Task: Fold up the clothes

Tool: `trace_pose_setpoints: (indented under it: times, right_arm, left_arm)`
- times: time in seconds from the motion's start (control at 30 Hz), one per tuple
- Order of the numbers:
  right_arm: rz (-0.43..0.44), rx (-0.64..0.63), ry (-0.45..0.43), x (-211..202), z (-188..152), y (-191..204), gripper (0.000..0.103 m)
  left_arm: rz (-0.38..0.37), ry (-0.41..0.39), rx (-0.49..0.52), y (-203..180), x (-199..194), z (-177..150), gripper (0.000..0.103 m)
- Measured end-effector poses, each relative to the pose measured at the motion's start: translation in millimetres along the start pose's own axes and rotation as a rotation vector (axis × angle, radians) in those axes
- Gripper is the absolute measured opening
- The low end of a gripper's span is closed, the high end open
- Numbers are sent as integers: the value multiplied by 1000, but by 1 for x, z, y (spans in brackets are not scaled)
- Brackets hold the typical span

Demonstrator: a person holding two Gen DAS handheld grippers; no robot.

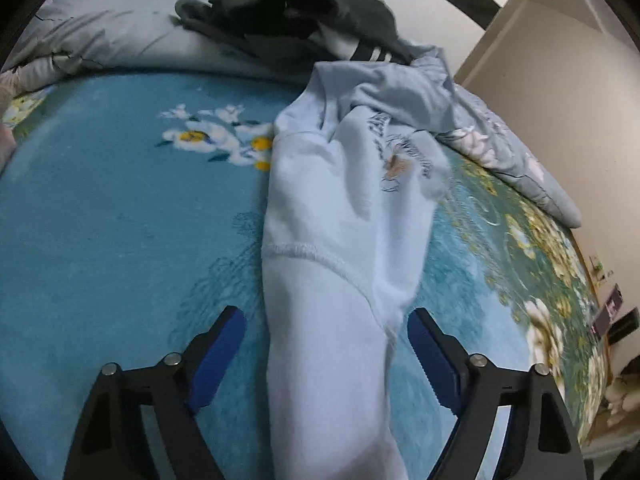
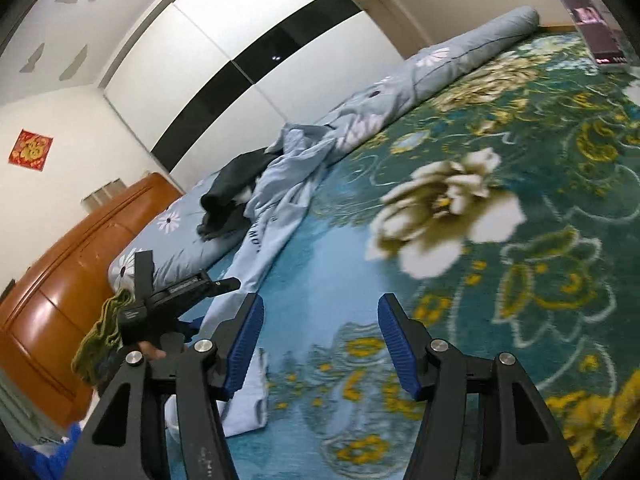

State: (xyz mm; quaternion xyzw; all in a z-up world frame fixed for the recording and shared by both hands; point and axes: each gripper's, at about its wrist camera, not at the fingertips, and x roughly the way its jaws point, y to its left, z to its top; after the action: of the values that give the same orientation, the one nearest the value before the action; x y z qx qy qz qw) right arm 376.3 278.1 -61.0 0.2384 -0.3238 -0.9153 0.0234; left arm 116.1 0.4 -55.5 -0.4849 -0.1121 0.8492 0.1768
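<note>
A pale blue sweatshirt with a printed chest design lies stretched in a long rumpled strip across the teal floral blanket. My left gripper is open, its blue pads on either side of the sweatshirt's near end, not clamped on it. In the right wrist view the same sweatshirt runs away to the upper left, with its near edge beside the left finger. My right gripper is open and empty above the blanket. The left gripper shows at lower left there.
A dark grey garment with white stripes lies on the rolled grey floral quilt at the far side. An orange wooden headboard stands at the left. A phone on a stand is at the bed's far corner.
</note>
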Motion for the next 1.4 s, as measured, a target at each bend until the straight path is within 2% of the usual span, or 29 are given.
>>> trace_pose_setpoints:
  times: [0.03,0.07,0.1,0.13,0.2,0.27,0.4,0.6,0.8,0.93,1.13,1.27,1.4]
  right_arm:
    - [-1,4,1,1,0,-2,61]
    - [-2,7,1,2,0,-3,61]
    - [-2,12,3,3,-1,-5,61]
    - [1,17,5,3,-1,-7,61]
    - [4,25,4,2,-1,-9,61]
    - [8,22,-2,-2,-2,-9,61]
    - [2,18,-14,-8,-1,-12,61]
    - [4,21,-19,-14,-2,-8,61]
    - [23,-4,-11,-14,-3,6,61]
    - [40,-26,3,-10,-6,16,61]
    - [113,-90,67,20,5,45,61]
    - [187,-205,169,62,21,80,61]
    - [310,-80,256,111,39,86,61]
  left_arm:
    - [-1,-2,1,-2,1,2,78]
    - [-11,0,-4,-2,0,4,62]
    - [-22,4,-15,-2,1,6,52]
    - [-23,7,-28,-1,1,8,30]
    - [-17,7,-65,3,0,11,9]
    - [-42,-14,-88,4,-7,11,7]
    - [-56,-131,34,-21,-49,12,6]
    - [-98,-356,258,-55,-148,17,6]
    - [-82,-556,470,-64,-249,12,6]
    - [-87,-683,515,-54,-311,12,6]
    - [-120,-745,525,-41,-349,24,6]
    - [-123,-765,543,-36,-361,26,6]
    - [-121,-754,537,-28,-353,28,6]
